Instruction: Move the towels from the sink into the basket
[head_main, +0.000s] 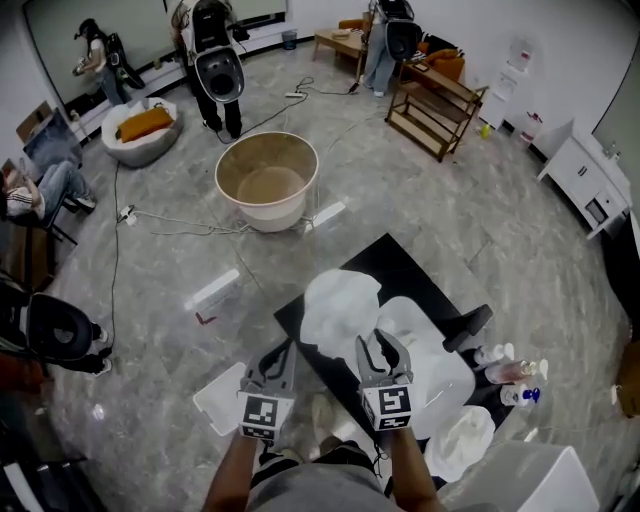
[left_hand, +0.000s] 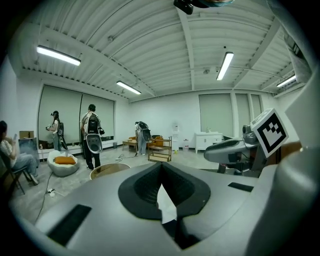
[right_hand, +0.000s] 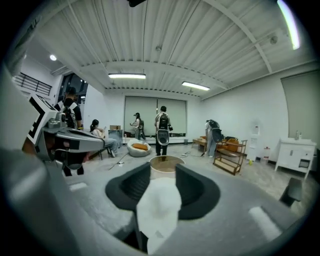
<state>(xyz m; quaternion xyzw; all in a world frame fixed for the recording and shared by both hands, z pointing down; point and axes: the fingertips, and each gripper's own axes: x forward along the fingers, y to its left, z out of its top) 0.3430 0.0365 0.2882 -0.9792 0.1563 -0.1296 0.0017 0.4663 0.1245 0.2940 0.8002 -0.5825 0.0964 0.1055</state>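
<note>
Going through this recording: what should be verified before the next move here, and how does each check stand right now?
1. Work left: ok, a white towel lies heaped in the sink.
2. Ready to grasp, right gripper: ok, jaws apart, towel between them, apparently unpinched.
3. Ready to grasp, left gripper: not ok, jaws together; only a white sliver shows in their gap.
4. Destination: ok, the basket stands upright and open.
5. Route: cannot tell whether the cables beside the basket lie in the way.
</note>
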